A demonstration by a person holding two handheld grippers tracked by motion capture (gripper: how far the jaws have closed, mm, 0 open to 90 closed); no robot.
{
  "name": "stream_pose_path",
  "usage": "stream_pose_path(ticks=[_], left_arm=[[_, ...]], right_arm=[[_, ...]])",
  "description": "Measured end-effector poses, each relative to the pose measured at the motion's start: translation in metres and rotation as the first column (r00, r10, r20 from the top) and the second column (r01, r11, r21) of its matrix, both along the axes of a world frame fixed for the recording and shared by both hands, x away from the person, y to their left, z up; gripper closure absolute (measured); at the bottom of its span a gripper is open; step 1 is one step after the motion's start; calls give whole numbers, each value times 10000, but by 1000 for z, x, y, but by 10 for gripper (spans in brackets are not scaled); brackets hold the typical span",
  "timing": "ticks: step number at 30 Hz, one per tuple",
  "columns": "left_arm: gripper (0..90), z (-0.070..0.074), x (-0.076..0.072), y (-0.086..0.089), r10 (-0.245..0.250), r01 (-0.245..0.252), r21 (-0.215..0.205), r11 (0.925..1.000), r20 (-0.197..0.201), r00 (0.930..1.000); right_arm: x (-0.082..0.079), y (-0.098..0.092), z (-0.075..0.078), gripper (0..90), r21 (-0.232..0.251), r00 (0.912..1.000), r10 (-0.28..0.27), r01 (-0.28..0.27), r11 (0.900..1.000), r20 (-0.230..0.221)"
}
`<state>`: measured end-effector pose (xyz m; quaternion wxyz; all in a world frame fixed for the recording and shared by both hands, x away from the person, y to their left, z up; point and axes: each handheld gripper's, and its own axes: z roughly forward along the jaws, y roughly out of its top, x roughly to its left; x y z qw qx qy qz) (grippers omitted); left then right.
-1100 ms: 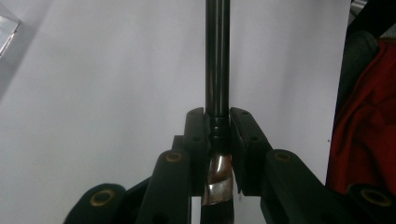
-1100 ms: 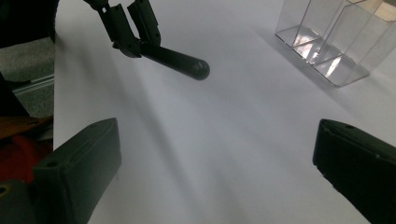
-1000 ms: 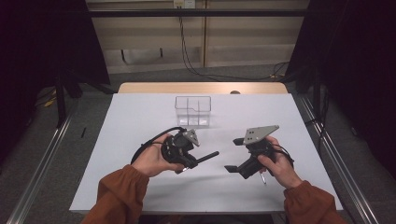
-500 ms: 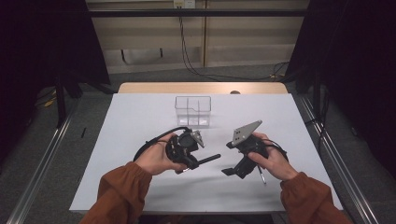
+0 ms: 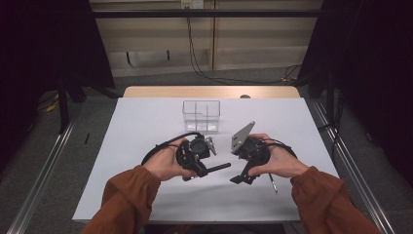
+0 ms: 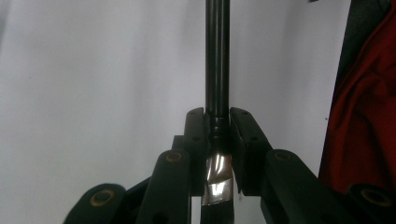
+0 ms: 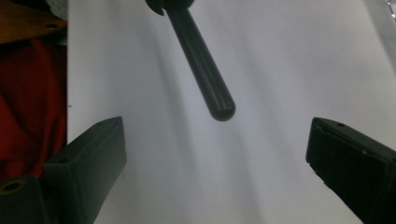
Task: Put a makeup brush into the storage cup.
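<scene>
- Pen (image 5: 215,168): your left gripper (image 5: 207,168) has it clamped, so the pick-up looks done. In the left gripper view the jaws are pressed tight on the pen (image 6: 217,70) near its metal end, and the dark barrel runs straight out ahead.
- It sits in front of the clear divided box (image 5: 201,115), on your side of it, held just above the white table (image 5: 146,122), barrel pointing toward your right gripper (image 5: 238,176).
- Your right gripper's jaws stand wide apart with nothing between them. In the right gripper view the rounded pen tip (image 7: 219,109) hangs ahead of the gap, not yet inside.
- Left to do, as I judge it: bring the free end between the right jaws and close on it. Whether the pen then goes into the box, I cannot tell.
</scene>
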<state>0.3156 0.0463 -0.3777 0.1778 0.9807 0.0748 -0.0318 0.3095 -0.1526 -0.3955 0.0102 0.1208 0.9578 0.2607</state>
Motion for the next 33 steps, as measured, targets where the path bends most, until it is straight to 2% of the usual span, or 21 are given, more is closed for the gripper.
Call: stream_pose_path(ticks=[3,4,6,8,10,12,15,18,19,21,23,25,26,28,30,31,33], left_arm=[[776,-3,-1,0,123,-122,123,9998,-48,9999],[776,-2,-1,1,-3,4,242,9997,-12,10000],[776,-2,-1,1,96,-95,108,9999,-60,9999],[776,-2,-1,0,-57,59,207,9998,-60,10000],[776,-4,-2,-1,23,-20,204,9998,-121,9999],[776,-4,-1,-1,-133,137,330,9994,-112,9998],[776,-5,-2,-2,-45,49,200,9998,-161,9999],[776,-5,-1,-3,-236,244,391,9989,-218,9995],[776,-7,-2,-3,-143,150,295,9995,-221,9997],[776,-7,-2,-4,-263,272,394,9989,-237,9994],[776,-7,-2,-4,-273,281,349,9990,-238,9993],[776,-7,-3,-4,-255,263,298,9992,-289,9993],[776,-7,-2,-4,-349,359,358,9987,-280,9990],[776,-8,-2,-4,-340,348,345,9988,-239,9991],[776,-8,-2,-4,-335,342,343,9988,-216,9992],[776,-8,-3,-4,-213,218,177,9996,-280,9994],[776,-8,-2,-3,-304,307,226,9993,-170,9994]], right_arm=[[2,5,-3,54,-297,9999,14,-9,9996,172],[2,7,-4,58,-523,9999,10,-1,9986,163],[3,9,-5,60,-676,9999,46,-36,9977,141],[4,10,-5,117,-857,9997,146,-131,9962,174],[5,11,-5,135,-811,9994,275,-258,9964,190],[6,12,-4,139,-855,9995,298,-288,9959,97],[7,13,-4,172,-898,9990,436,-440,9950,-66],[9,14,-3,210,-928,9986,509,-520,9943,-140],[9,14,-3,236,-846,9982,587,-593,9947,-95],[9,16,-2,276,-813,9974,722,-724,9941,-45],[9,18,-3,286,-1028,9970,762,-774,9917,-159],[8,21,-4,337,-1182,9956,838,-883,9891,-432],[9,21,-5,351,-1121,9938,1027,-1070,9879,-437],[9,23,-4,429,-1227,9936,975,-1039,9870,-565],[10,23,-4,461,-1132,9930,1032,-1092,9876,-578],[10,23,-5,497,-1139,9924,1077,-1140,9869,-598],[9,24,-5,527,-1121,9921,1086,-1151,9870,-626]])
